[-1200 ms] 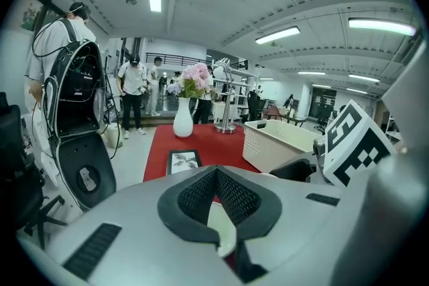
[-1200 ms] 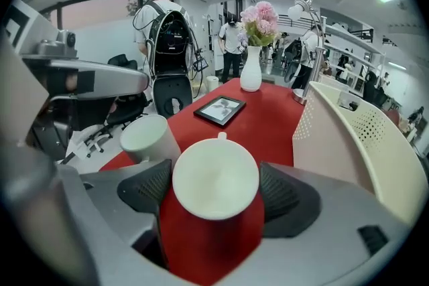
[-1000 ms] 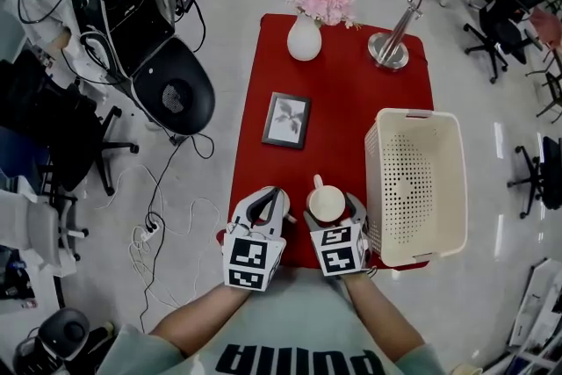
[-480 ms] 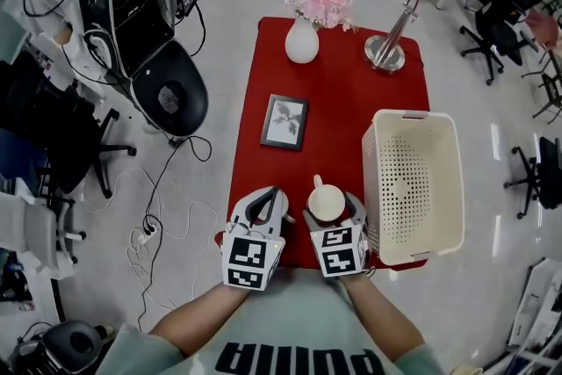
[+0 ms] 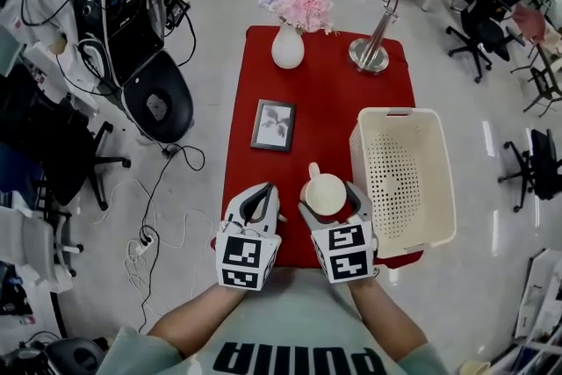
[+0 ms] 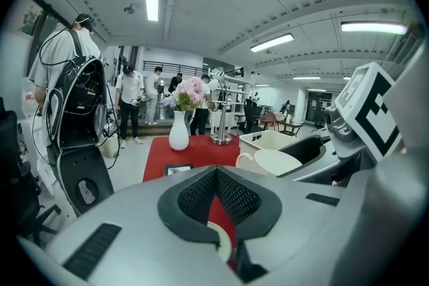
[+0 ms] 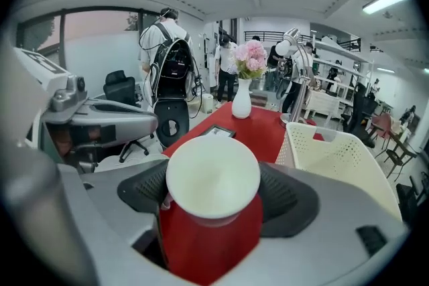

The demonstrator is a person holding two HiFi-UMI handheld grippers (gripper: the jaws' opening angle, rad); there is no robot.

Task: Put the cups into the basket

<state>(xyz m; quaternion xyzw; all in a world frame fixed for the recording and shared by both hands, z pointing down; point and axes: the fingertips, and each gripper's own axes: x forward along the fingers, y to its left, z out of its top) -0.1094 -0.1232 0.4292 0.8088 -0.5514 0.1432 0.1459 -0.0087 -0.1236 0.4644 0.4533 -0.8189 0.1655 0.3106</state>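
A white cup (image 5: 325, 193) sits between the pads of my right gripper (image 5: 327, 199), which is shut on it near the front of the red table (image 5: 325, 101). The right gripper view shows the same cup (image 7: 213, 174) pressed by both pads of that gripper (image 7: 213, 187). Just right of it stands the cream basket (image 5: 404, 180), with nothing in it. My left gripper (image 5: 262, 189) is close beside the right one with its tips together. Through the hollow of its jaws (image 6: 216, 174) the rim of a second white cup (image 6: 218, 241) shows underneath; whether it is gripped cannot be told.
A picture frame (image 5: 273, 125) lies mid-table. A white vase of pink flowers (image 5: 288, 48) and a silver lamp (image 5: 371, 53) stand at the far end. Office chairs, a person with a backpack (image 5: 132, 4) and floor cables (image 5: 167, 189) are to the left.
The right gripper has risen a little with the cup and edged toward the basket. The left gripper stays shut in about the same place. The head view has shifted.
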